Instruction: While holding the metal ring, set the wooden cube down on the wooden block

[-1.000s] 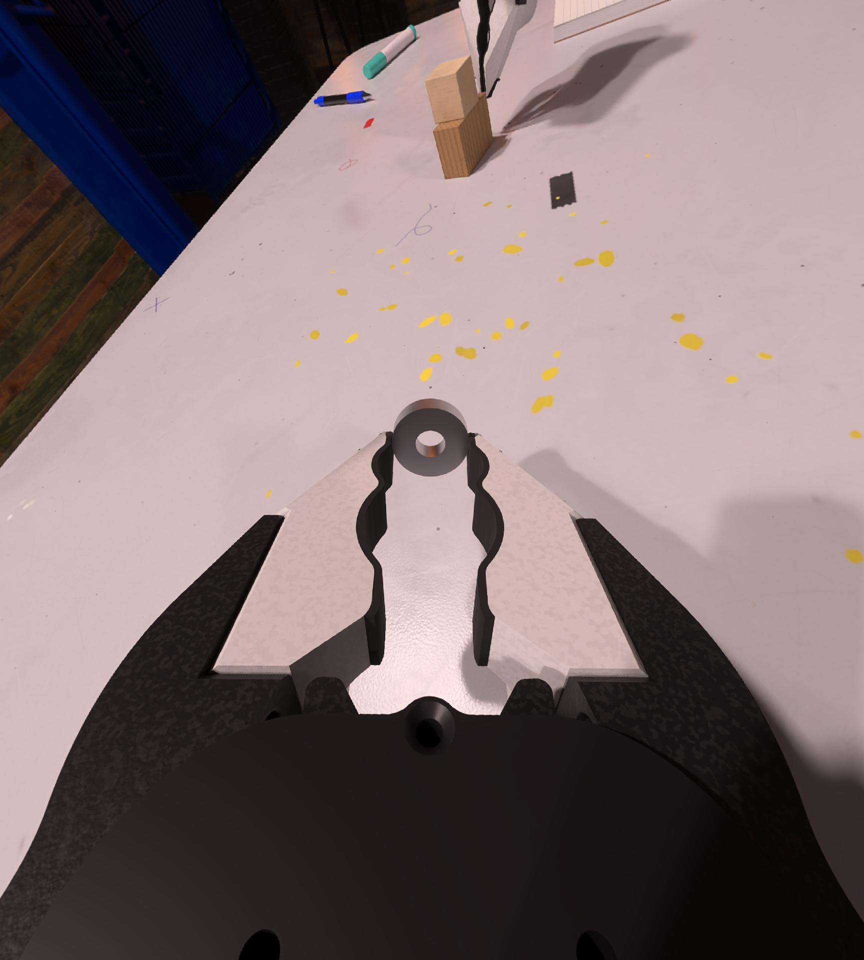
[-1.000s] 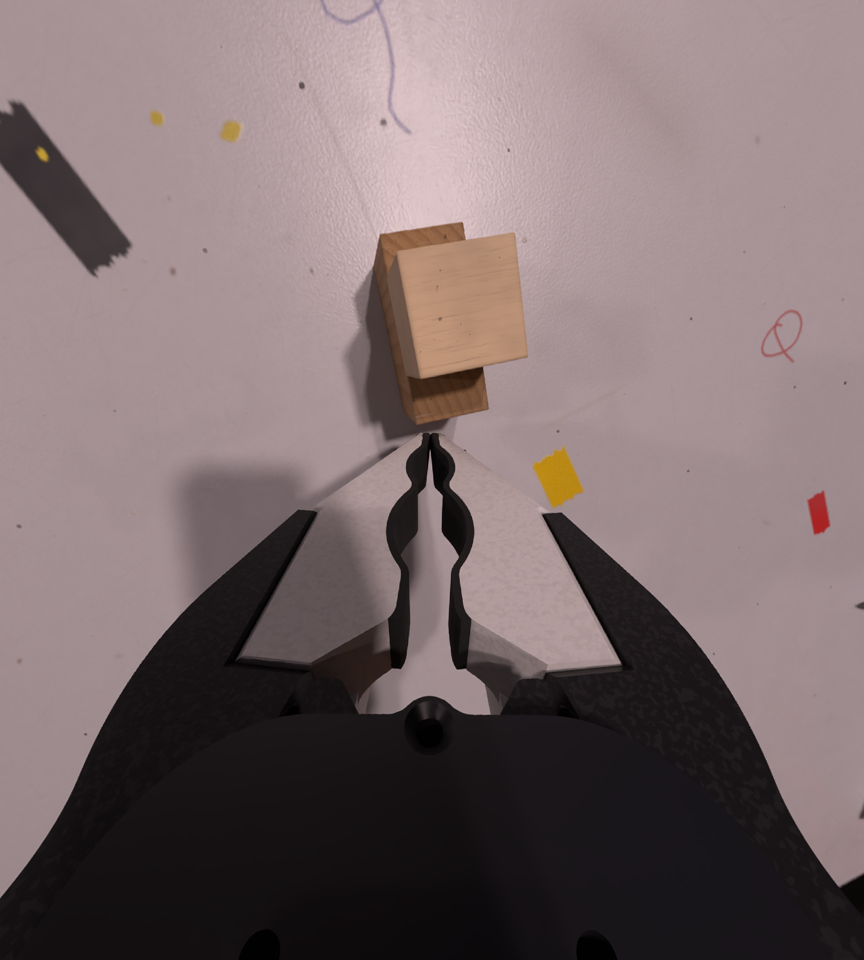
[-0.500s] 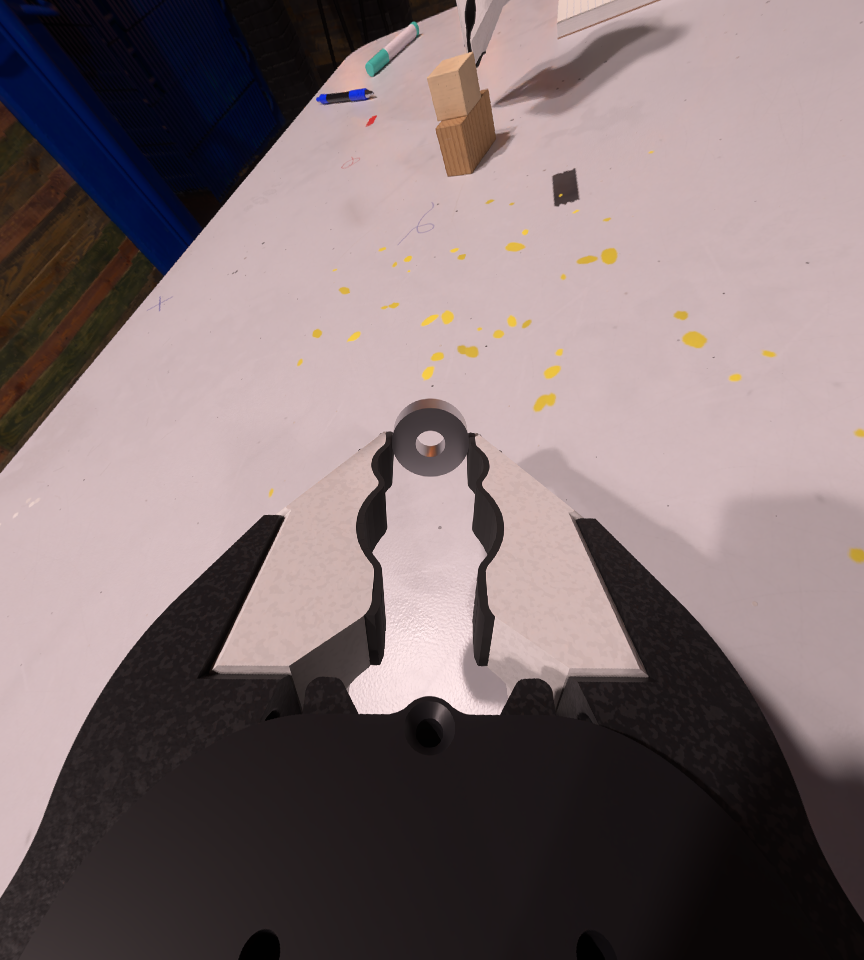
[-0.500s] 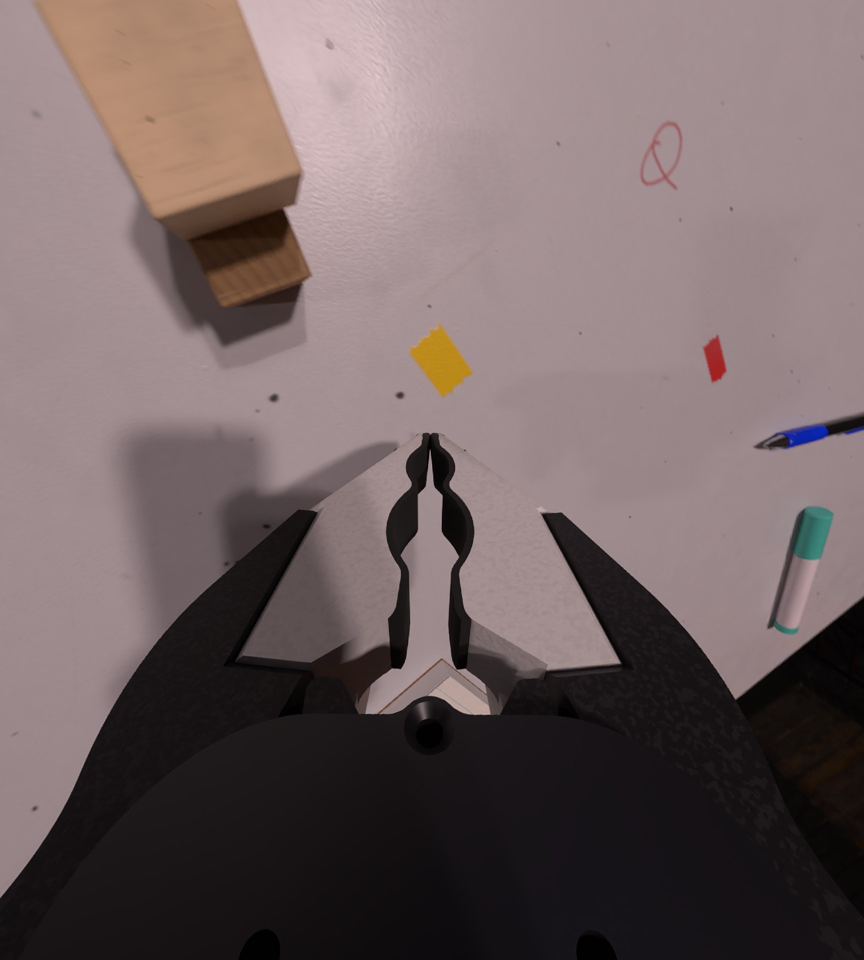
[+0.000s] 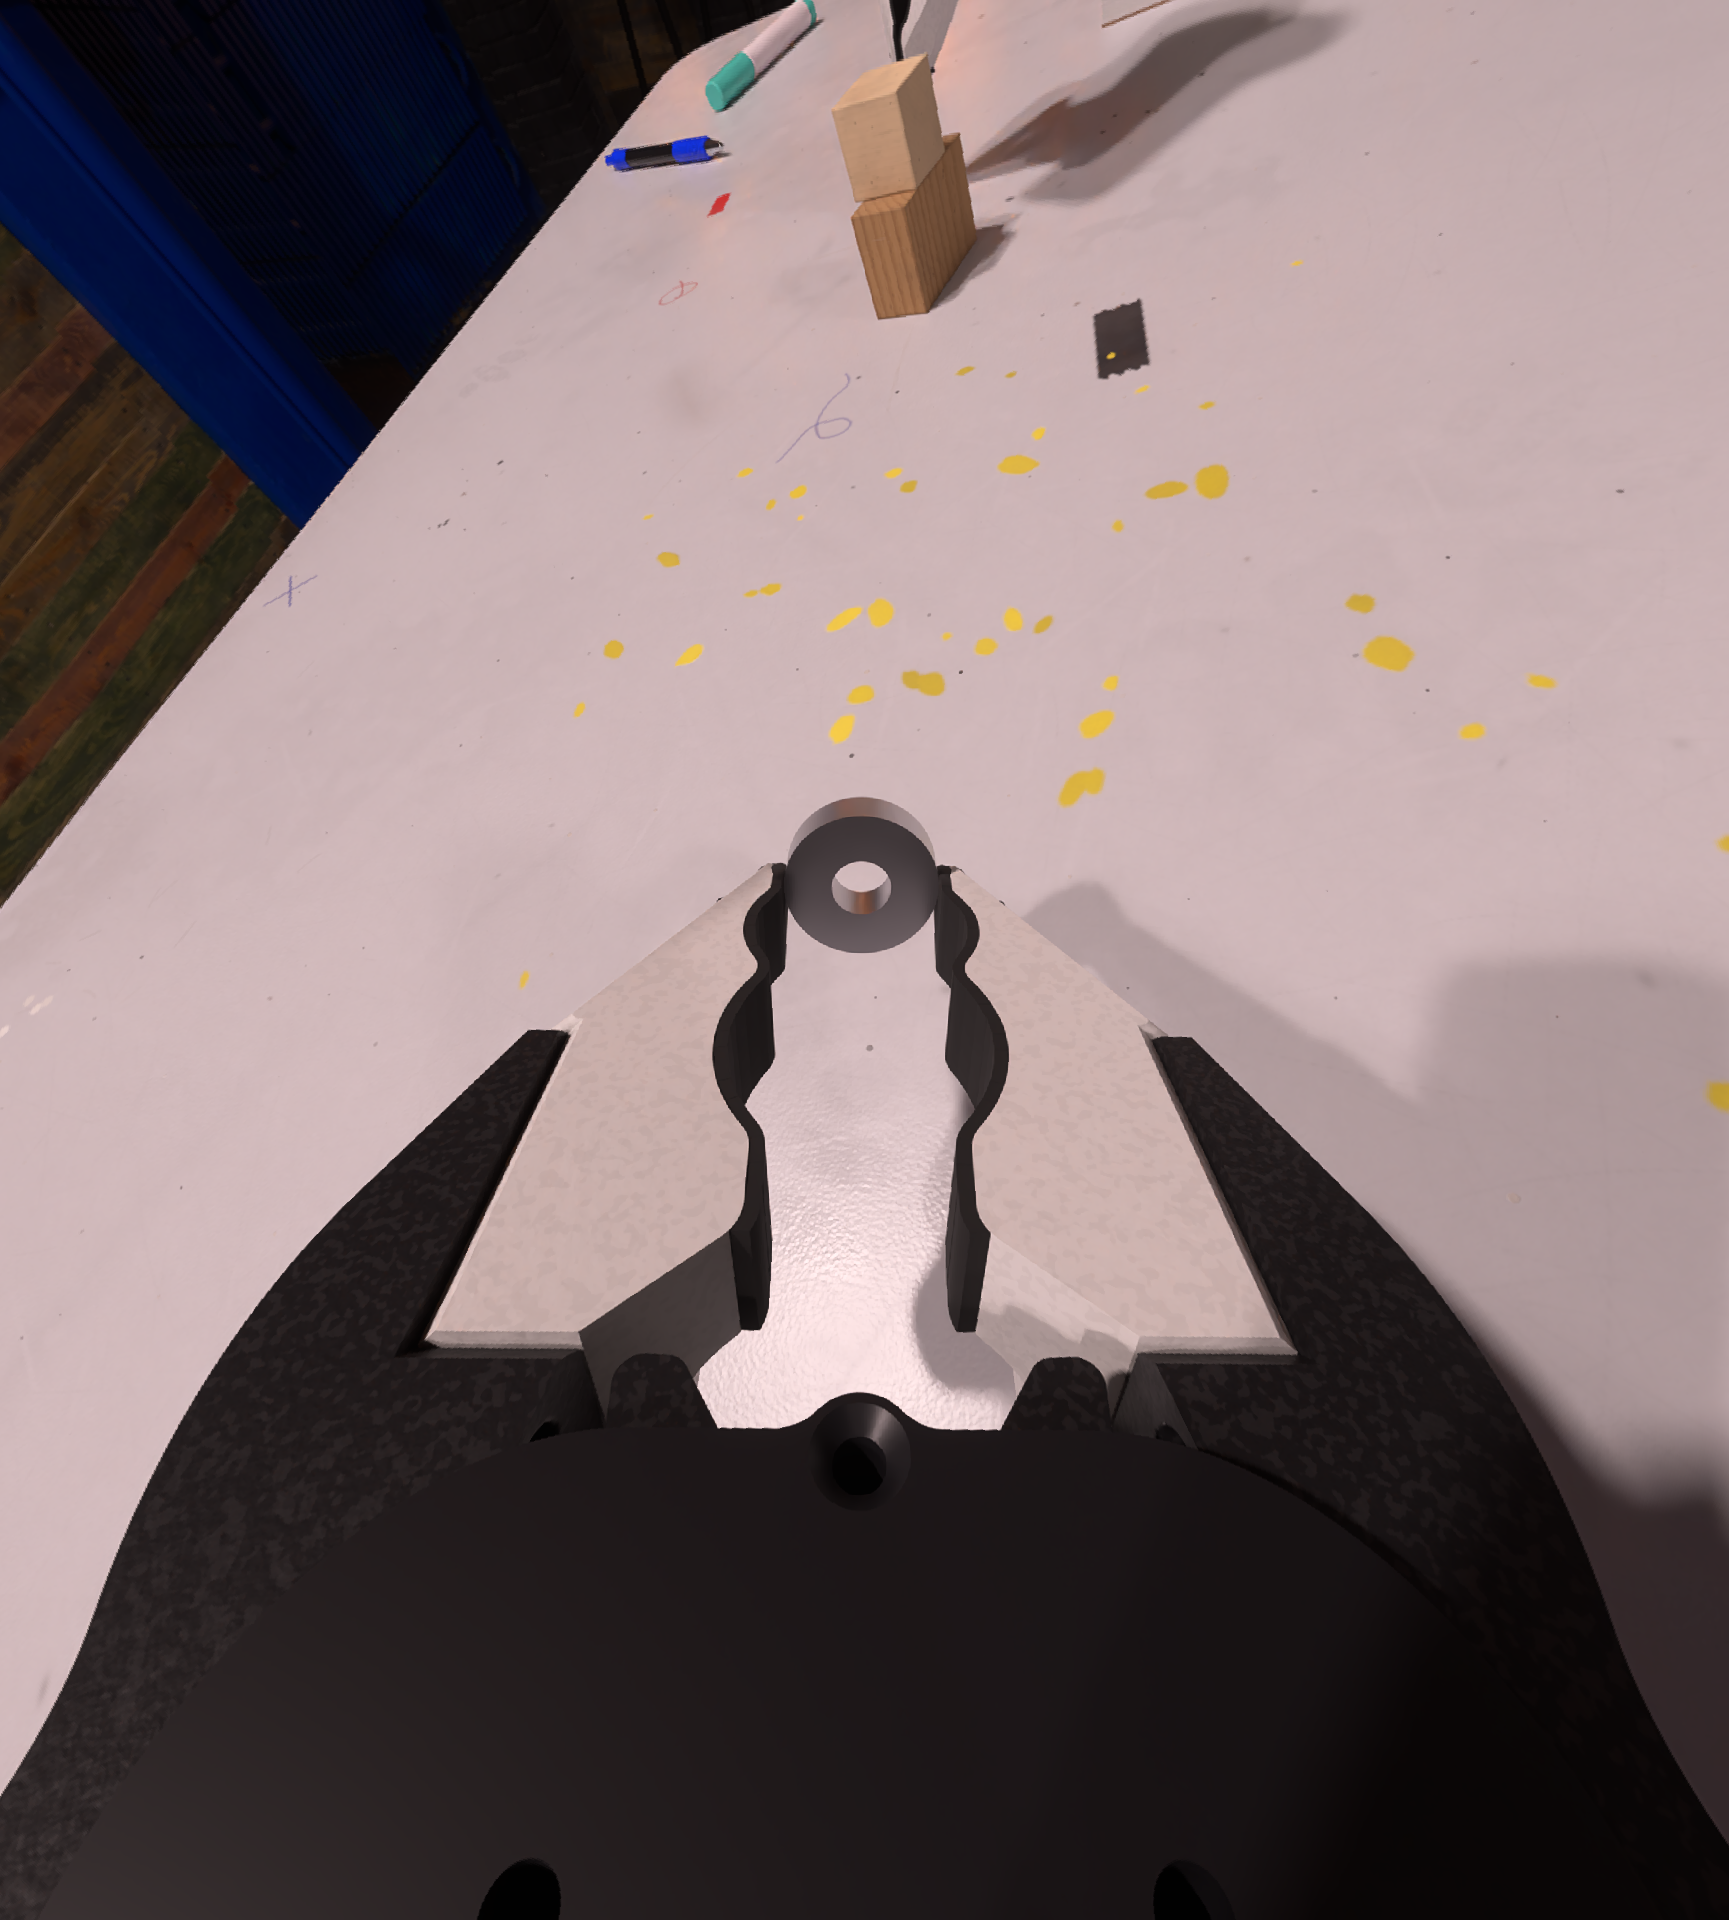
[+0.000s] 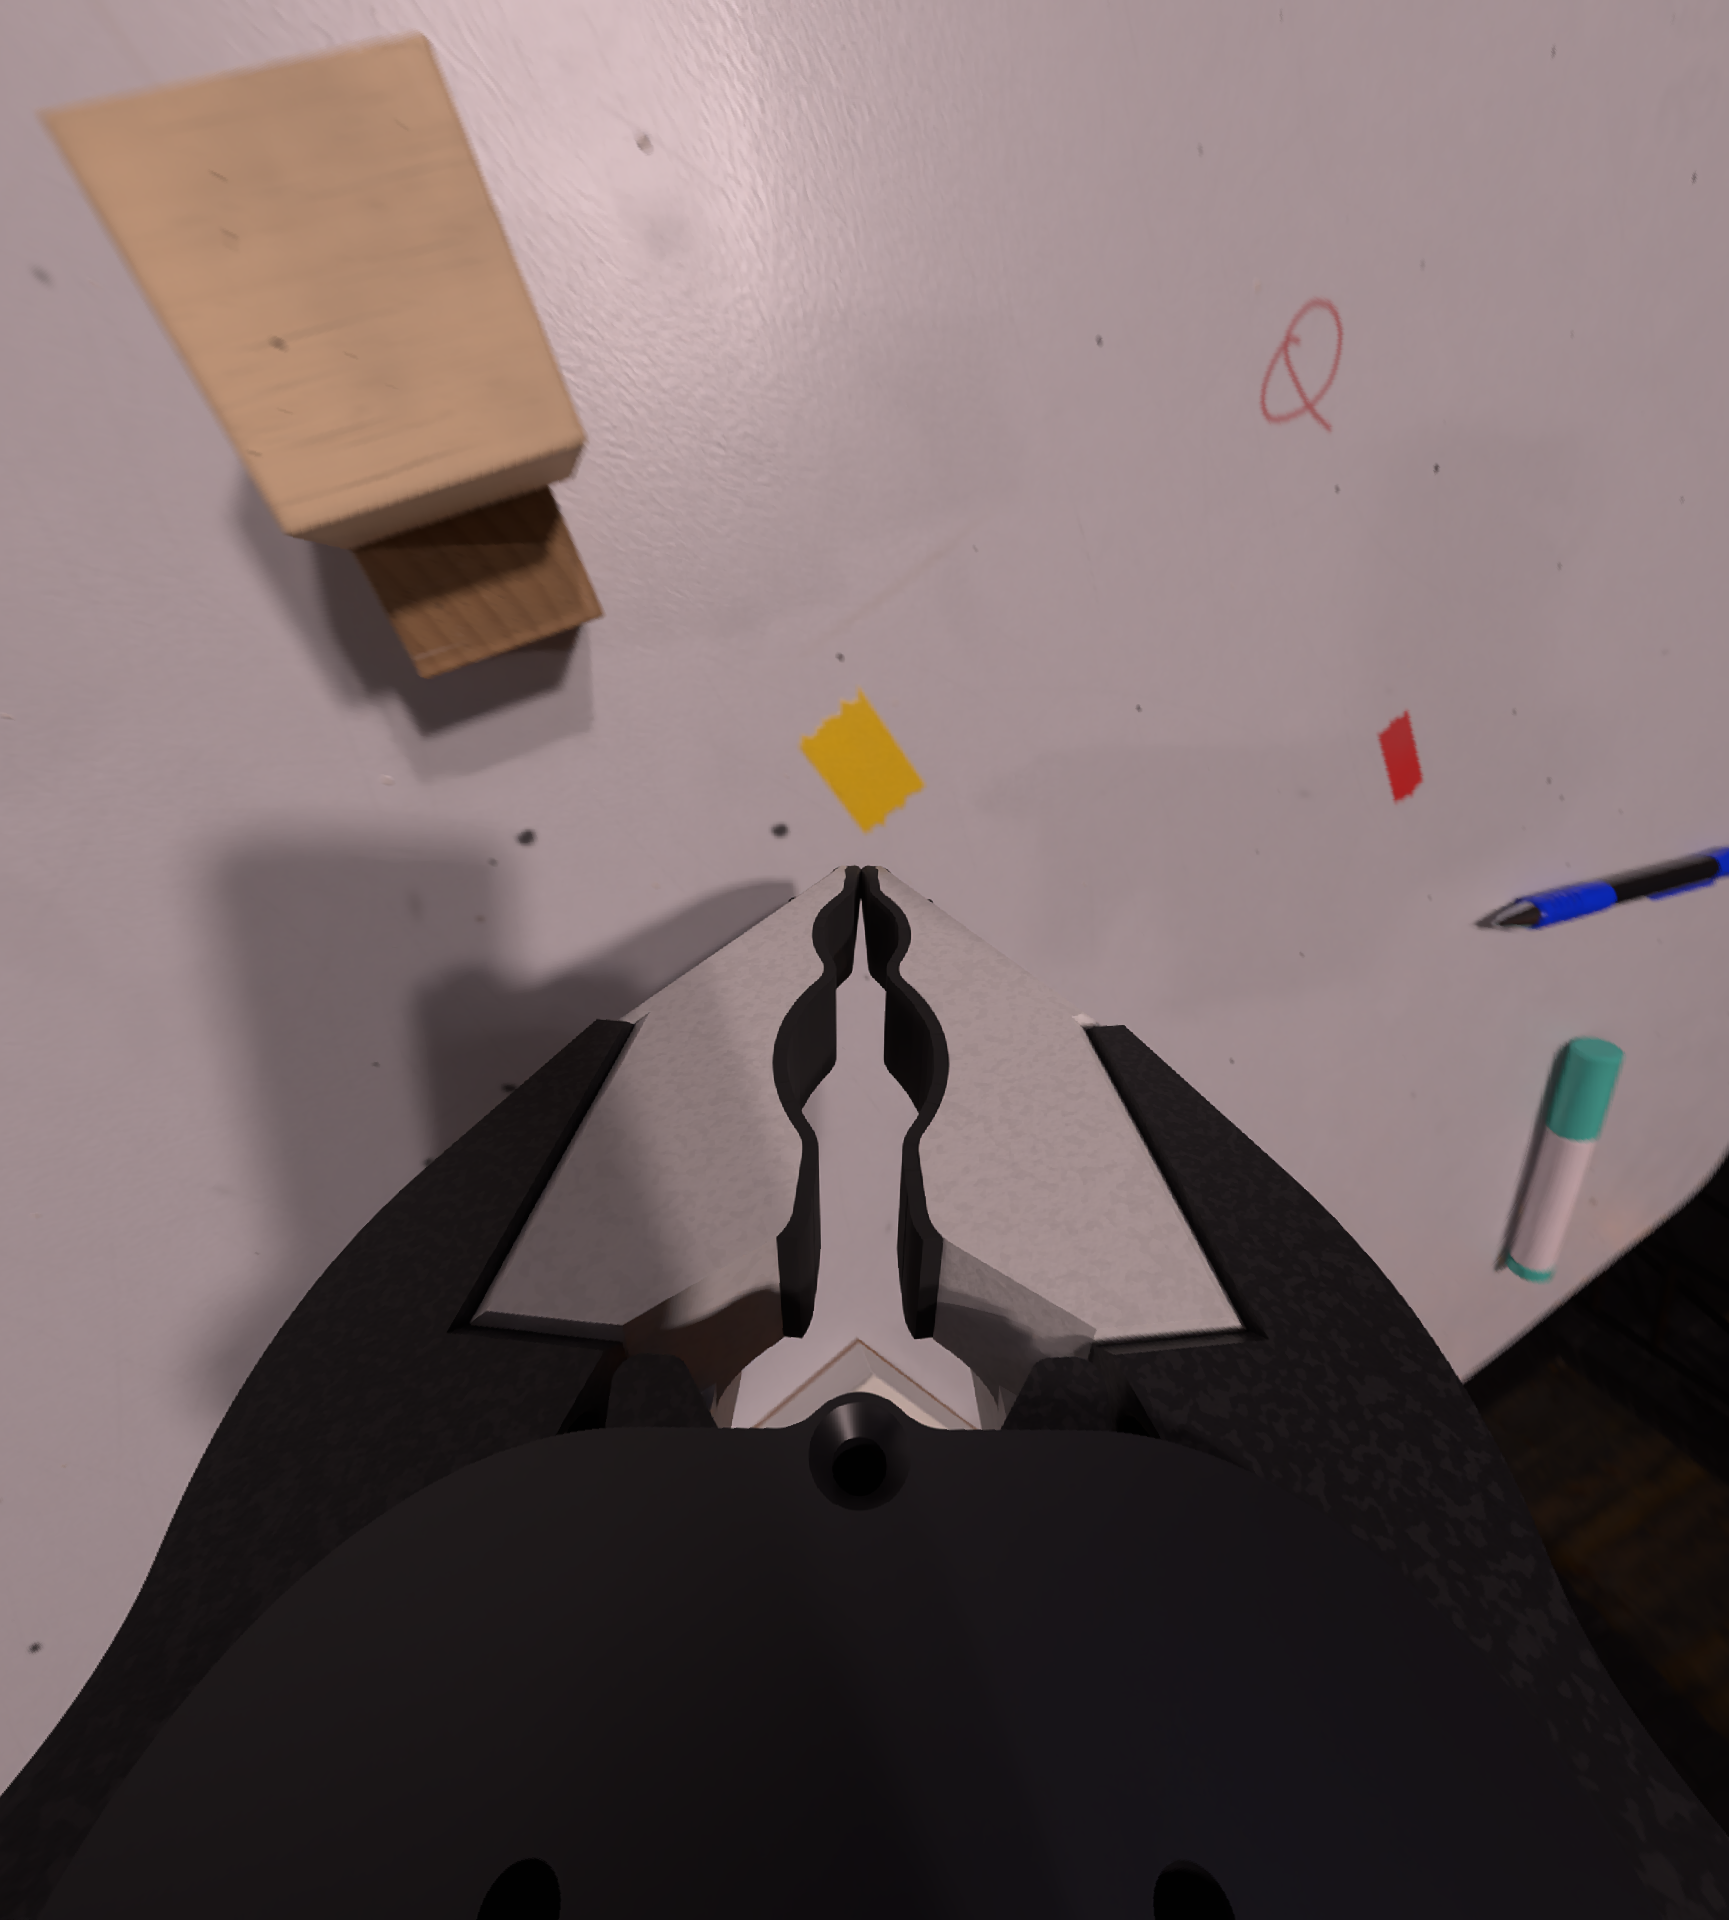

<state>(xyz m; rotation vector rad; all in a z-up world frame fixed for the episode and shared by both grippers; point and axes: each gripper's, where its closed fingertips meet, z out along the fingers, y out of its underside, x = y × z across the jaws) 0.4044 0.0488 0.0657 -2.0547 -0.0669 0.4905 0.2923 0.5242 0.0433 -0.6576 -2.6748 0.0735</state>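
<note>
My left gripper [image 5: 860,878] is shut on the grey metal ring [image 5: 860,878], gripped between its fingertips above the white table [image 5: 1359,935]. Far ahead, the pale wooden cube [image 5: 889,127] rests on the darker wooden block [image 5: 914,241]. In the right wrist view the cube [image 6: 320,281] sits on the block [image 6: 486,597] at the upper left. My right gripper [image 6: 860,875] is shut and empty, down and to the right of the stack and clear of it, over a yellow tape patch [image 6: 862,762].
A blue pen [image 6: 1618,888] and a teal-capped marker [image 6: 1564,1153] lie near the table's right edge; both also show in the left wrist view, the pen [image 5: 662,154] and the marker [image 5: 761,52]. A red tape piece [image 6: 1400,755], a black tape strip [image 5: 1120,340] and yellow specks mark the table.
My right gripper has pulled back and to the right, away from the stacked cube and block, staying shut. The left gripper kept the ring and drifted slightly forward.
</note>
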